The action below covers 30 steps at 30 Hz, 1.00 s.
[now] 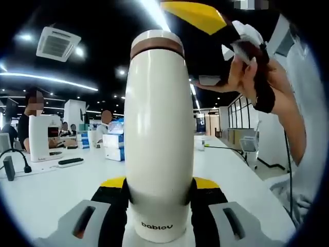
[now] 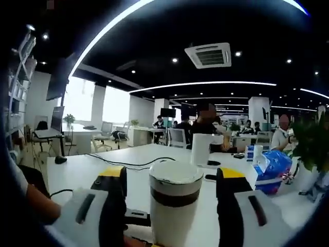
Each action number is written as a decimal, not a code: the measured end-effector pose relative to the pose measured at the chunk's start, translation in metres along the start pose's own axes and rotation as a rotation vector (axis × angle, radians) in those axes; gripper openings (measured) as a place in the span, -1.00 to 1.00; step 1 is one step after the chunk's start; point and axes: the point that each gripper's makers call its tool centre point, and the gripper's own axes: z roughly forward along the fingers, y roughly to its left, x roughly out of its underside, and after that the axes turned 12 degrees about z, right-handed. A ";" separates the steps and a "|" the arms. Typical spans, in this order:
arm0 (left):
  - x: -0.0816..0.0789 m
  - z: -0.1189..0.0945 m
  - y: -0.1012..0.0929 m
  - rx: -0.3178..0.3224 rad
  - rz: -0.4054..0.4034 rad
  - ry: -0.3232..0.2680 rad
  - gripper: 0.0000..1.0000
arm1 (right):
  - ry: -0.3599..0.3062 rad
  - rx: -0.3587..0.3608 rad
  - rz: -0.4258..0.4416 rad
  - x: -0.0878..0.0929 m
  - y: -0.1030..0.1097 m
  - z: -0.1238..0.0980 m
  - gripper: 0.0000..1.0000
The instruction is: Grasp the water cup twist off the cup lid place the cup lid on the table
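Between left gripper (image 1: 159, 193) jaws, water cup (image 1: 159, 139); right gripper (image 2: 172, 188) open above cup lid (image 2: 175, 177).

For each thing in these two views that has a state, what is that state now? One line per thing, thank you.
Cream cylindrical water cup: upright, clamped between the jaws of the left hand-held gripper.
Cream cup lid with a brown band: on the cup, not yet off.
Left hand-held gripper: shut on the cup body.
Right hand-held gripper: jaws either side of the lid, gaps visible, open.
White table: bears cables and boxes.
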 end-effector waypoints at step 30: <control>0.000 0.000 -0.001 0.002 -0.001 0.002 -0.03 | 0.007 -0.073 0.023 0.002 -0.003 0.006 -0.06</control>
